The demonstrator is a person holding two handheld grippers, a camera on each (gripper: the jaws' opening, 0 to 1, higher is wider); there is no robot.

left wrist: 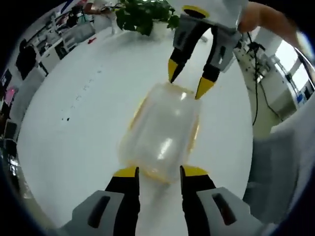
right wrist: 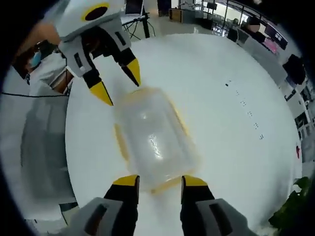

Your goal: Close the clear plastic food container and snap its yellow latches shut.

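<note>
Container (left wrist: 162, 137) of clear plastic lies on the white round surface (left wrist: 74, 123), its lid down over the base and yellow latches (left wrist: 139, 112) running along its long sides. Whether those latches are snapped home cannot be told from either view.

In the left gripper view the left gripper (left wrist: 160, 172) stands at the container's near short end, its two yellow-tipped jaws apart, one just beside each near corner and close to the yellow edge; contact cannot be made out. At the container's far end the right gripper (left wrist: 192, 81) points down at it, jaws also spread, one tip at the far corner and the other at the far edge.

The right gripper view gives the same layout from the other end: the right gripper (right wrist: 160, 181) has its jaws apart on either side of the container's (right wrist: 152, 140) near end, and the left gripper (right wrist: 118, 83) hangs over the far end with open jaws, one tip close above the far corner.

Beyond the container's far end in the left gripper view, a leafy green plant (left wrist: 142, 17) stands at the surface's edge. A black cable (left wrist: 256, 93) hangs off to the right of the container there, past the surface's rim.
</note>
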